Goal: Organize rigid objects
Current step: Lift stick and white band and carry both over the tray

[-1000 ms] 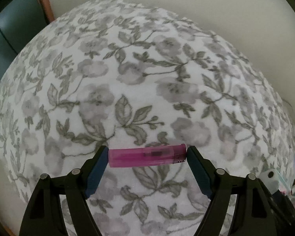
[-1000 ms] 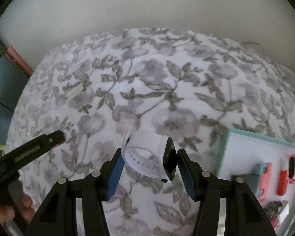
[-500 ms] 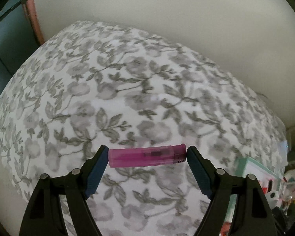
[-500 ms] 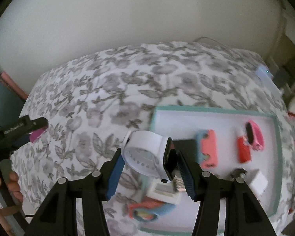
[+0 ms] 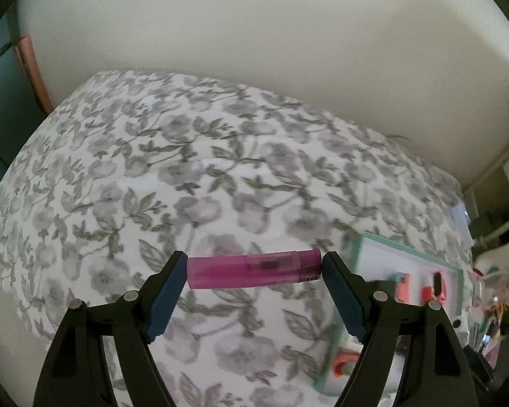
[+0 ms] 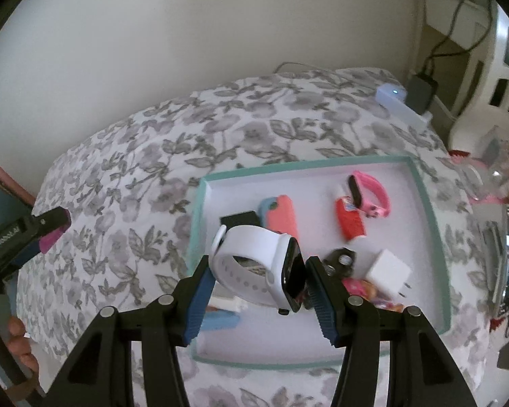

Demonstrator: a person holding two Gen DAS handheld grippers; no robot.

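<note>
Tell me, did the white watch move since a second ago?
Yes. The white watch, held in the right gripper, travelled from over the flowery bedspread to over the teal-rimmed tray.

A broad surface covered in white cloth printed with grey flowers and leaves (image 6: 125, 183) is spreading across both views, its far edge running along a plain cream wall (image 6: 152, 34). A shallow rectangular tray with a teal rim and white floor (image 6: 434, 224) is sitting directly on the cloth toward the right side; in the left wrist view the same tray (image 5: 407, 249) is showing only at the right edge, blurred. Near the far right corner of the cloth, a long pale white device with a small lit dot (image 6: 398, 101) is lying just beside a dark grey box (image 6: 420, 93) with a cable rising from it.
</note>
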